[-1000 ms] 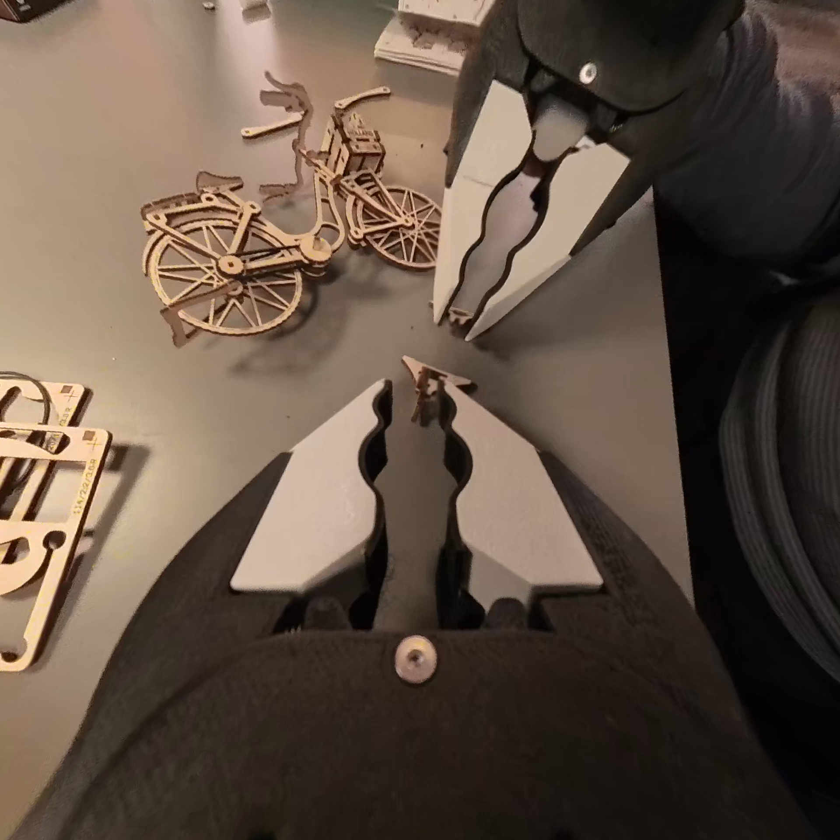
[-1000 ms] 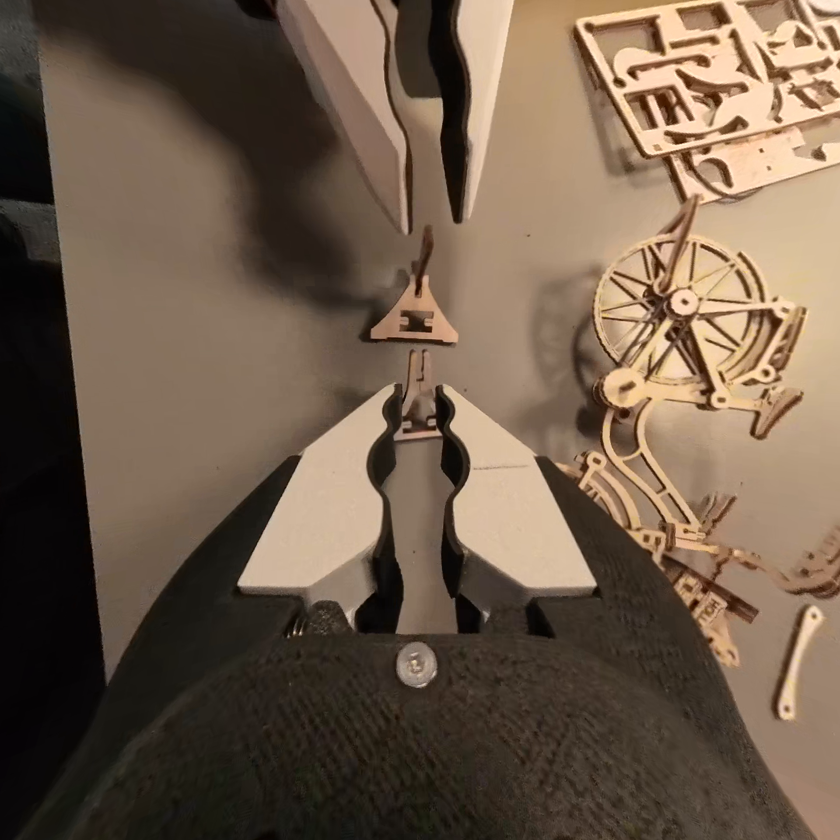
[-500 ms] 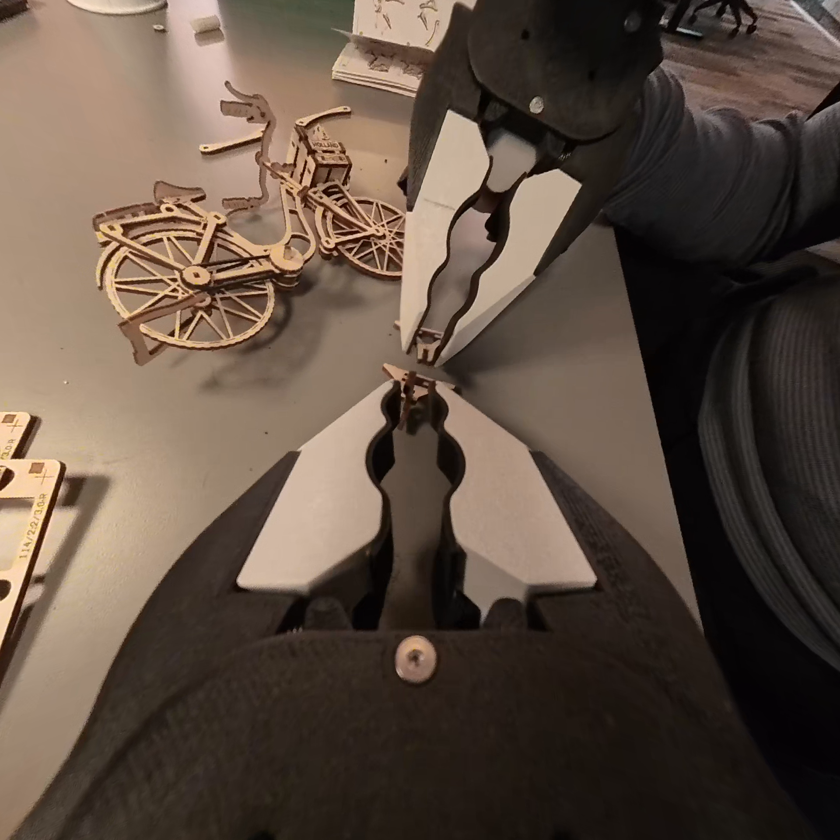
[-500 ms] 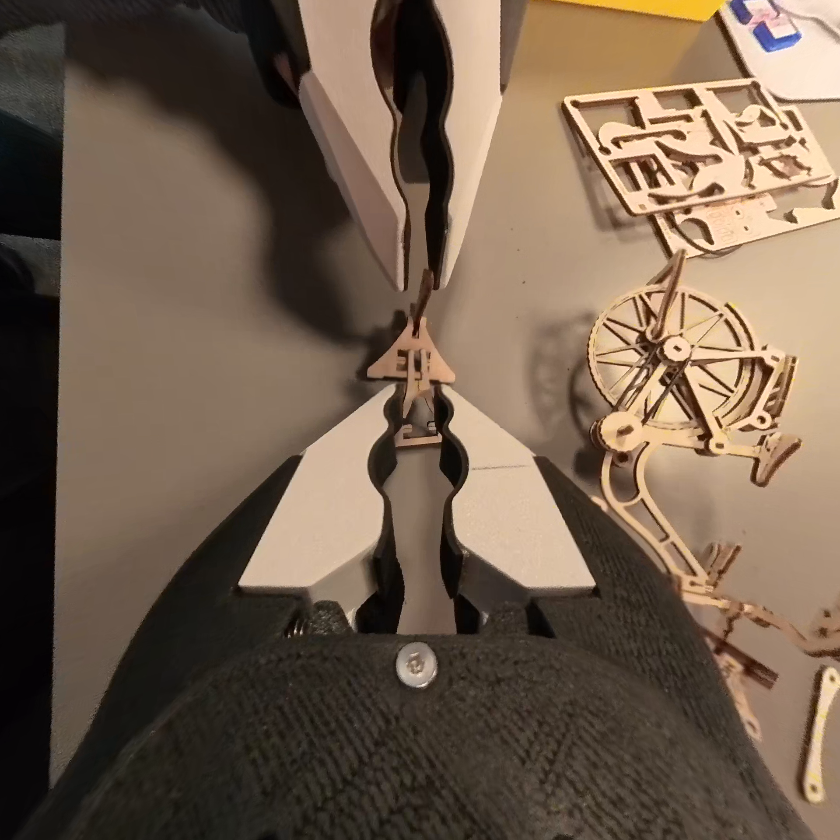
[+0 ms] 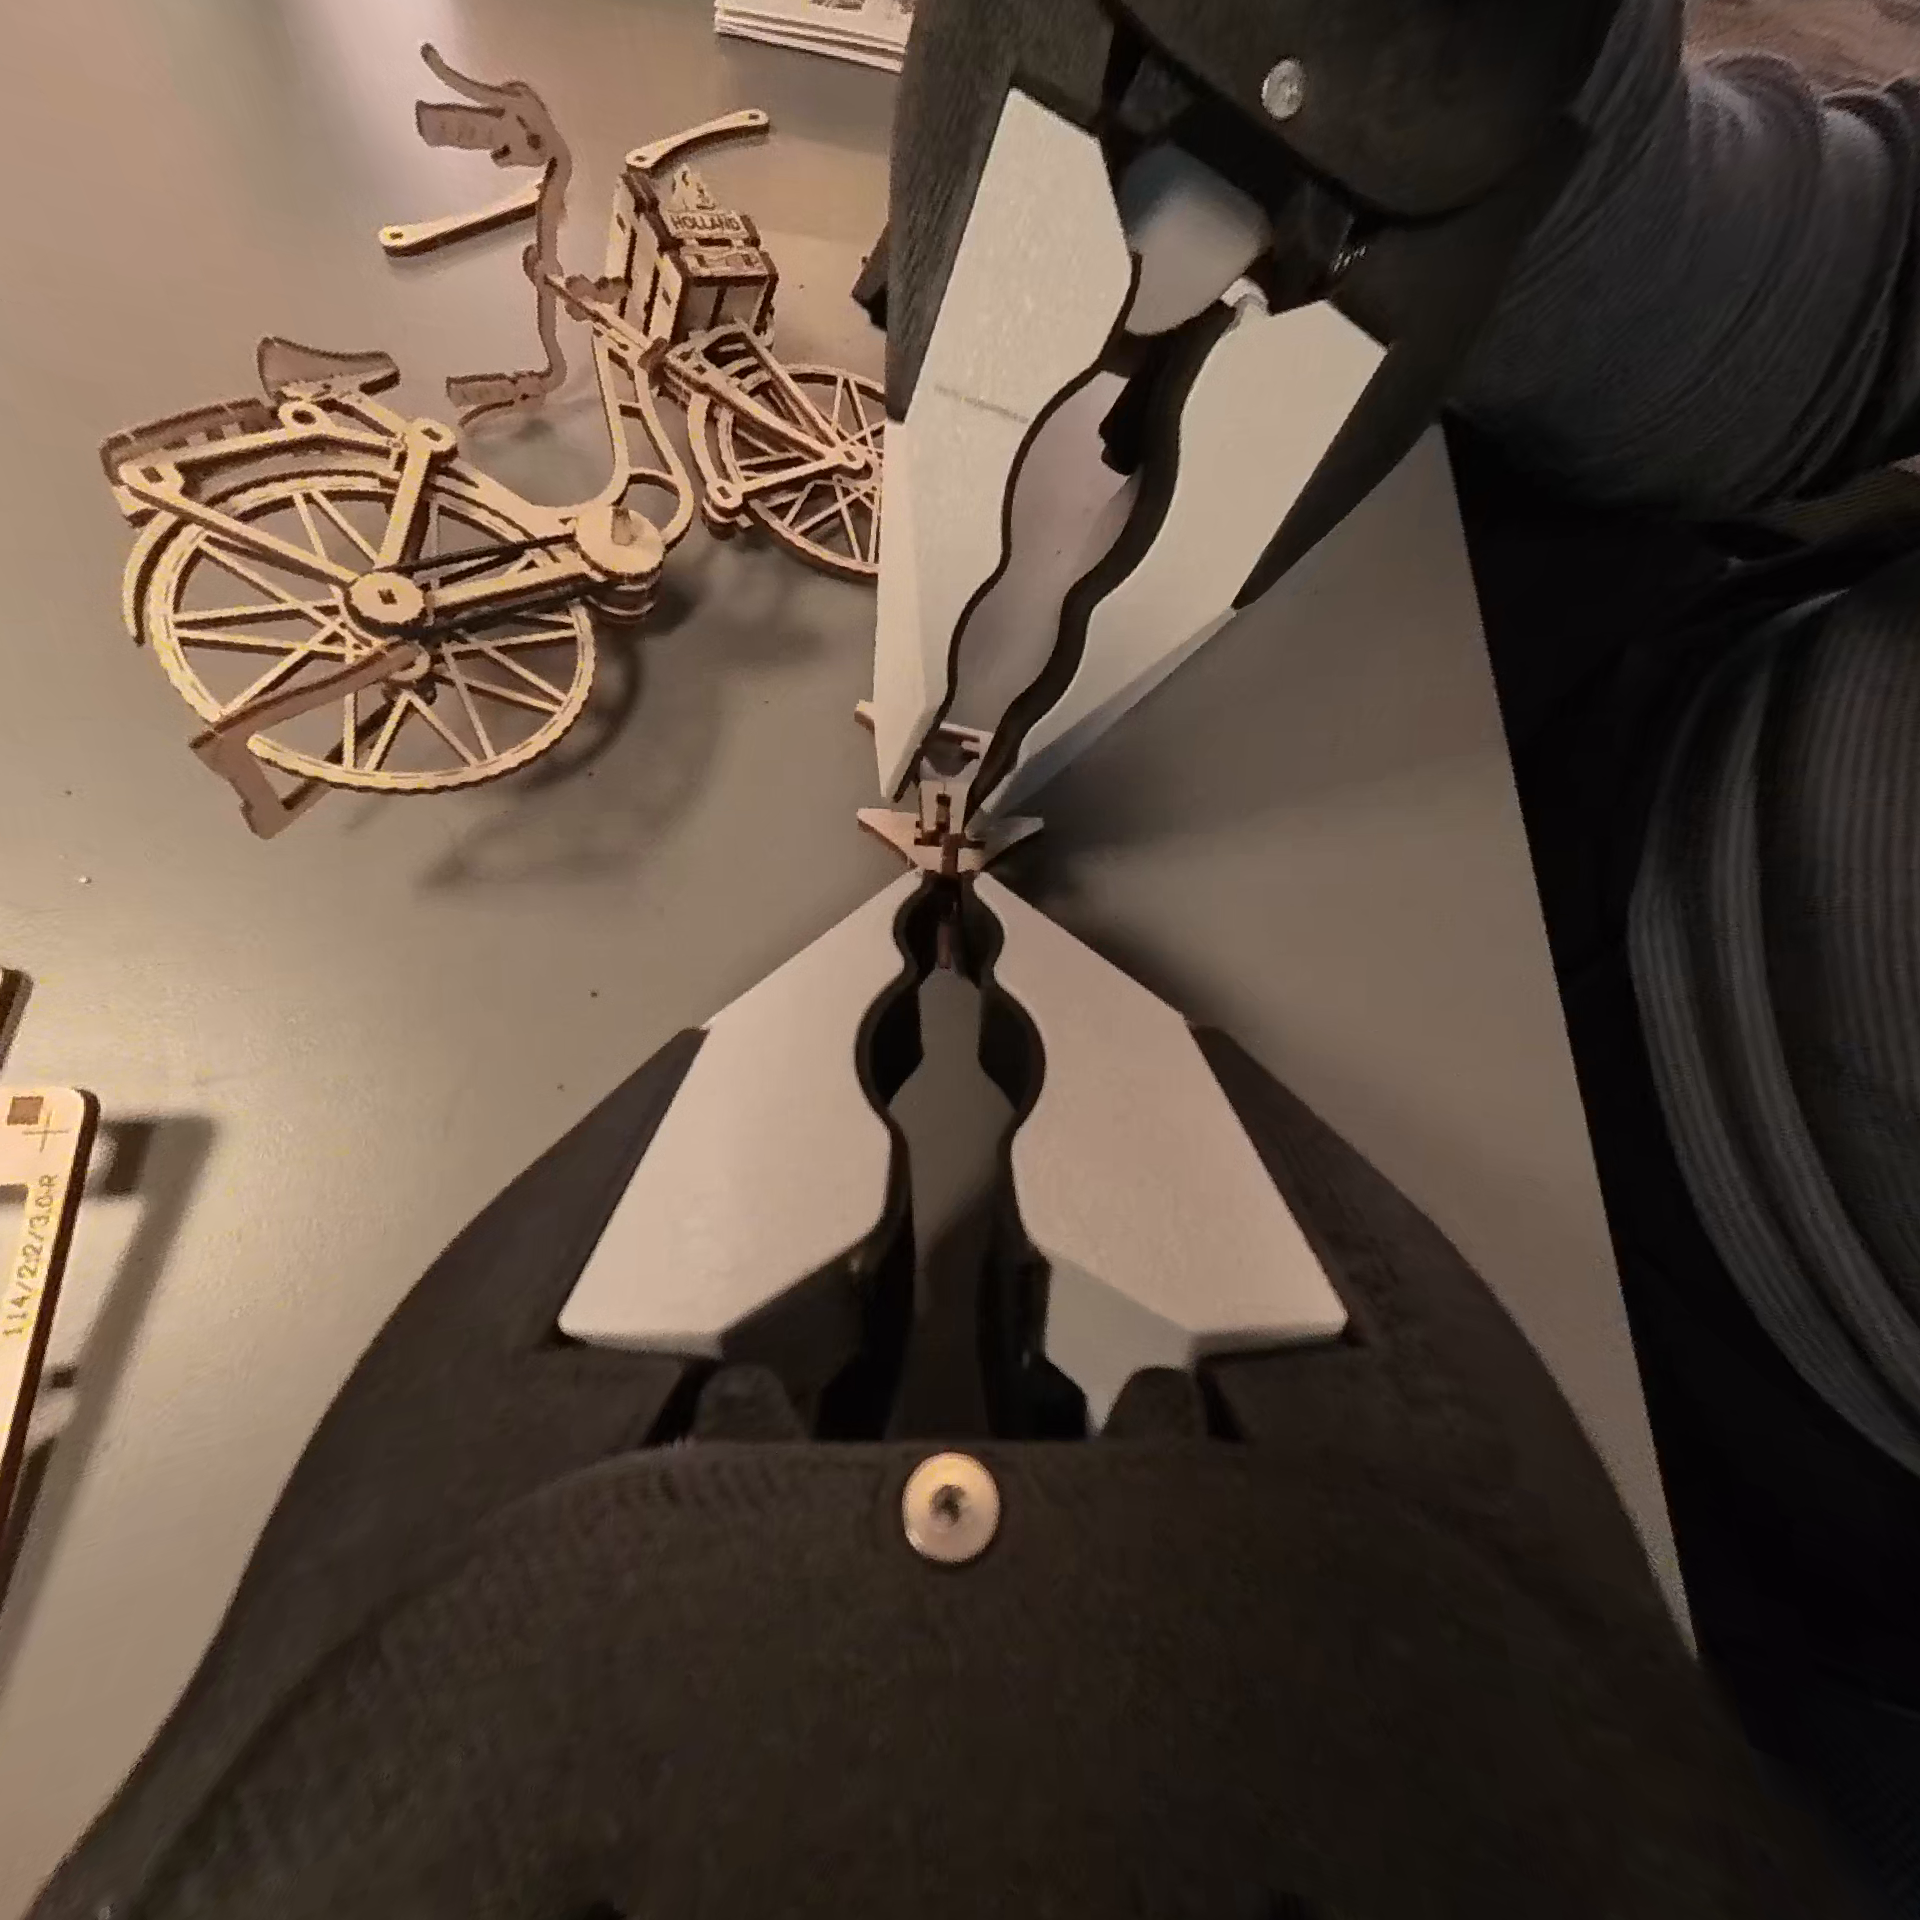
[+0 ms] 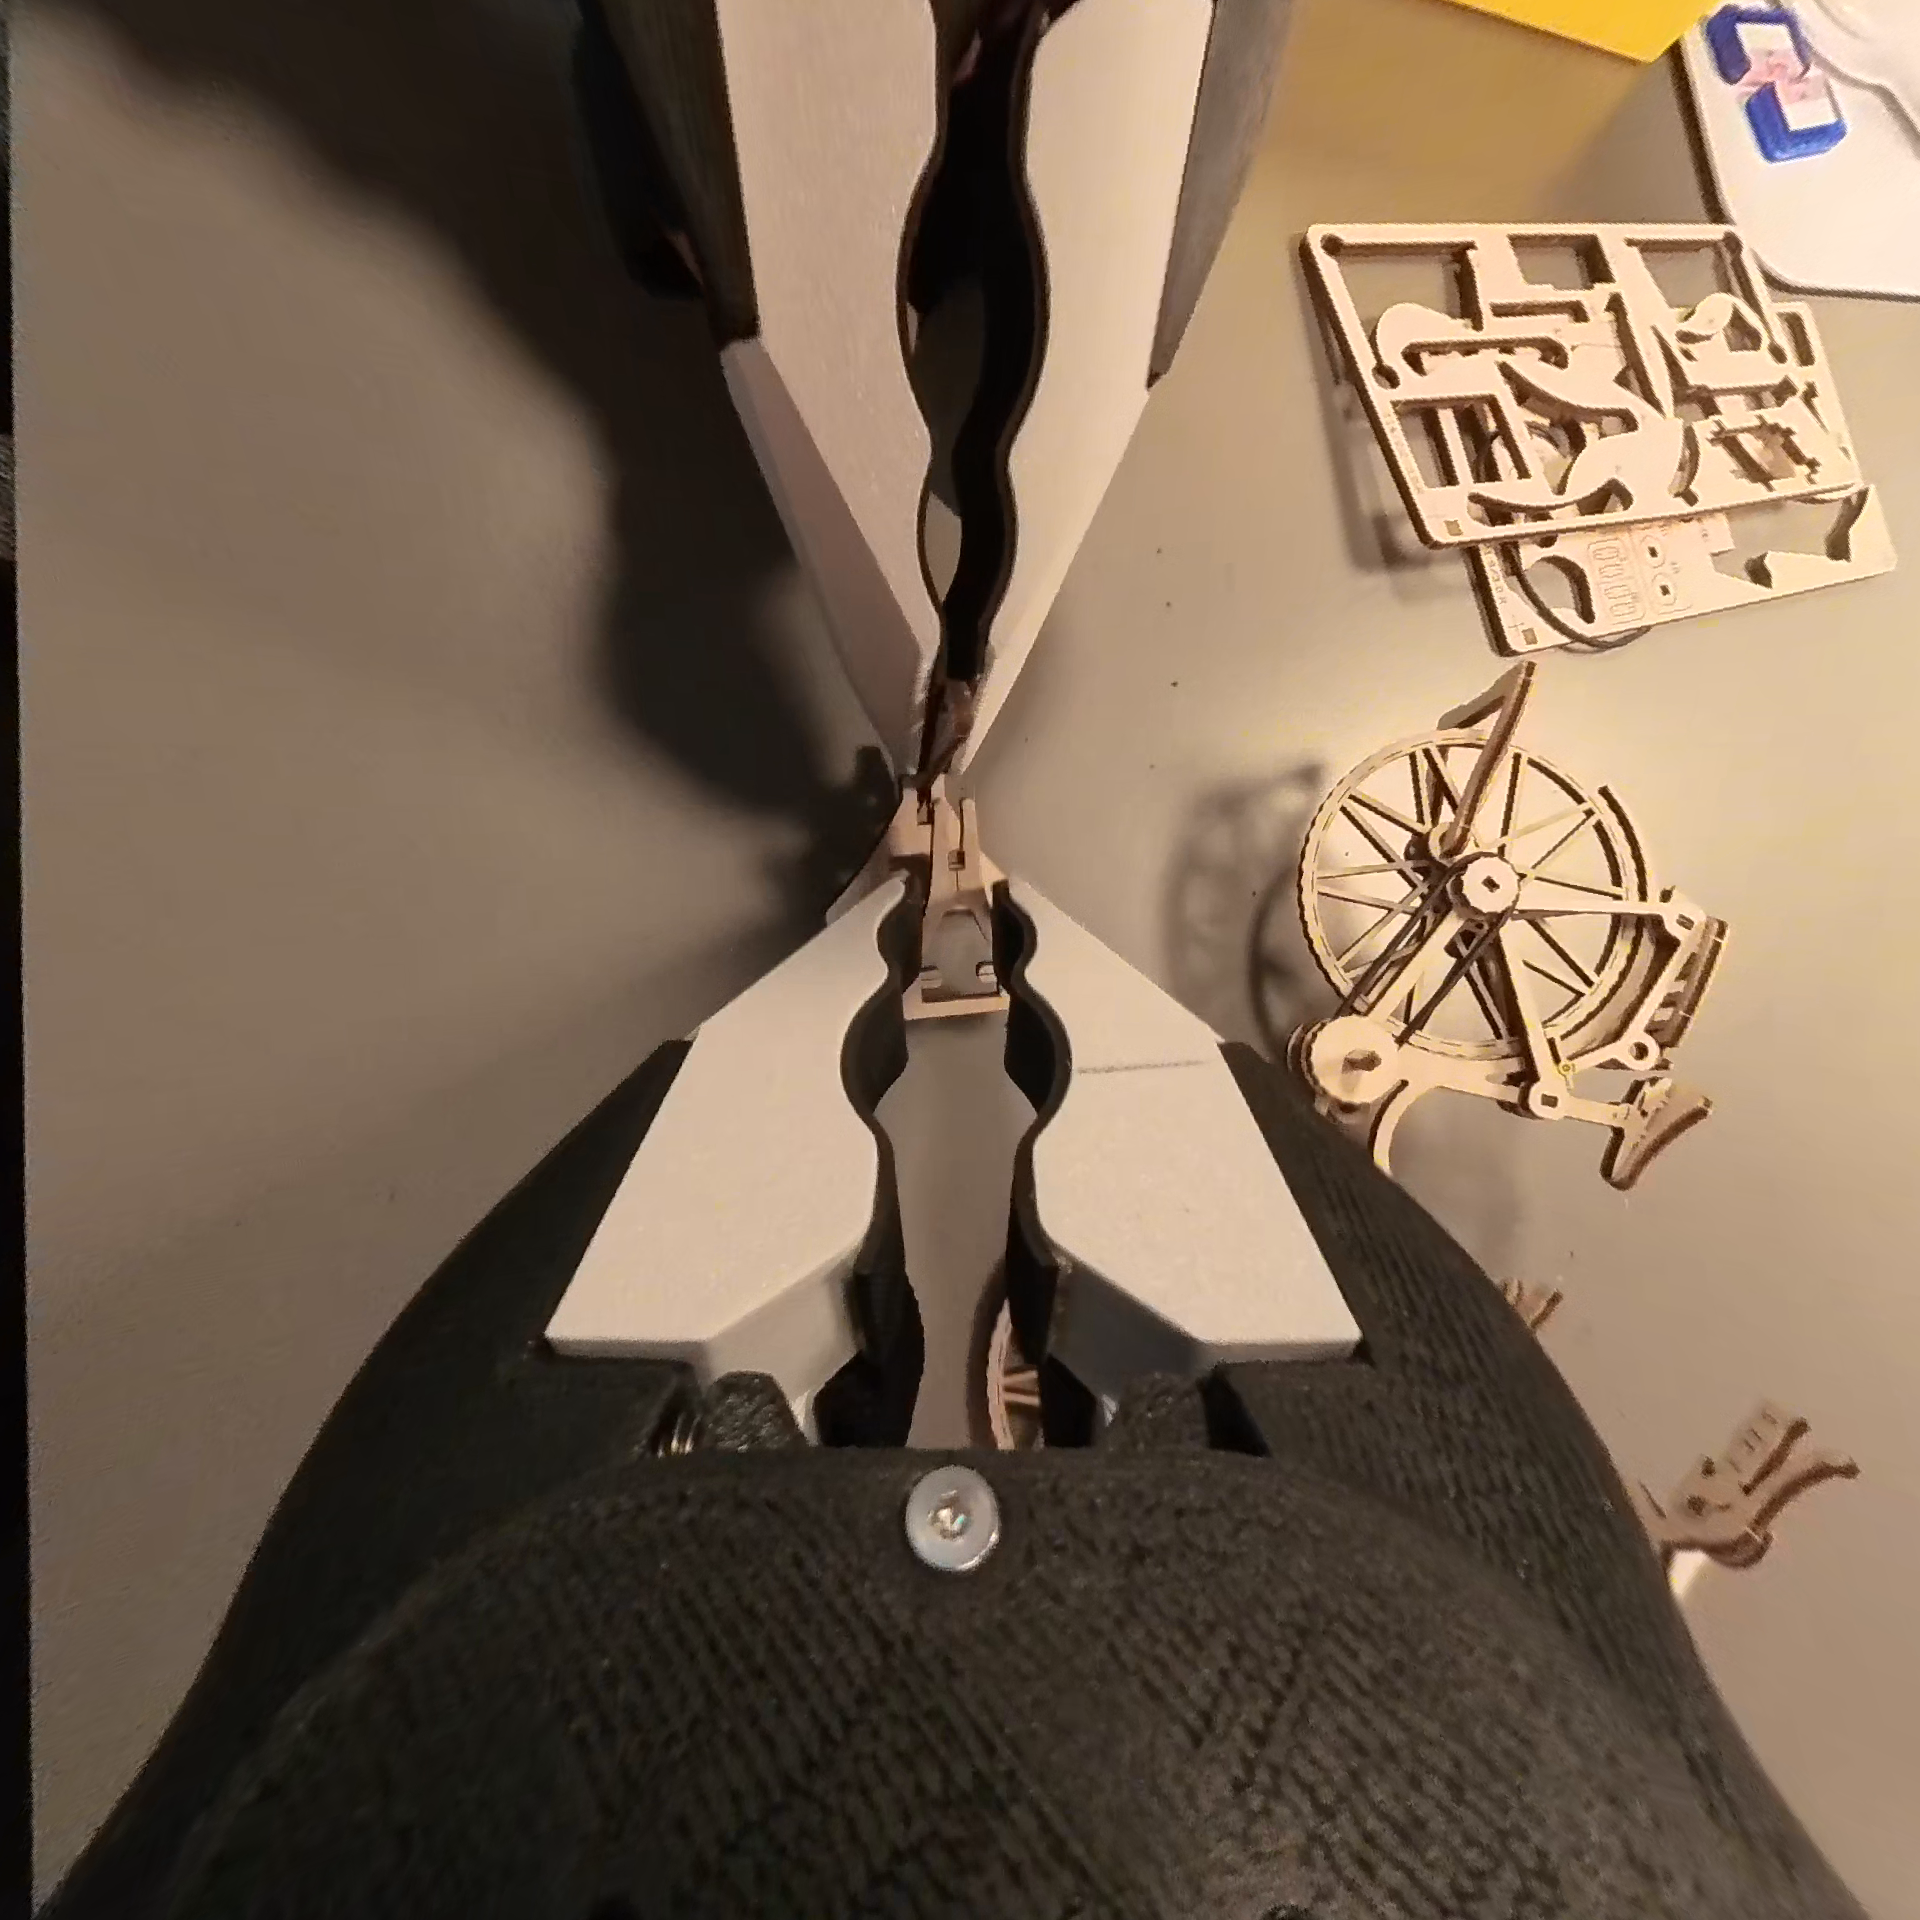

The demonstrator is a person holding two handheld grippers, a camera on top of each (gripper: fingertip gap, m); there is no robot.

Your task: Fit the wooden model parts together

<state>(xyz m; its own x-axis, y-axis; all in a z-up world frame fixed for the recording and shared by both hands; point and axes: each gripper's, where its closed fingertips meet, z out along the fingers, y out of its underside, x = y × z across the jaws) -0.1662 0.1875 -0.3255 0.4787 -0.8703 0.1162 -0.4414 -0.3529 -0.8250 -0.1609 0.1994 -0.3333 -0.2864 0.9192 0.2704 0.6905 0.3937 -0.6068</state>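
Observation:
My left gripper is shut on a flat triangular wooden part, held edge-on by a thin tab. My right gripper is shut on a small slotted wooden part. The two grippers point at each other tip to tip just above the grey table. The small part's nose sits in the slot of the triangular part, and the two parts touch. The right gripper comes down from the top of the left wrist view. The left gripper comes down from the top of the right wrist view.
A wooden bicycle model lies on its side close by. Punched-out part sheets lie farther out. Loose wooden pieces lie near the bicycle. The table edge and a person's sleeve are beside the grippers. The grippers are tip to tip, or close to it.
The grippers have closed the gap between them. The small slotted part has gone from clear of the triangular part to pushed into its slot. The left gripper has shut on the triangular part.

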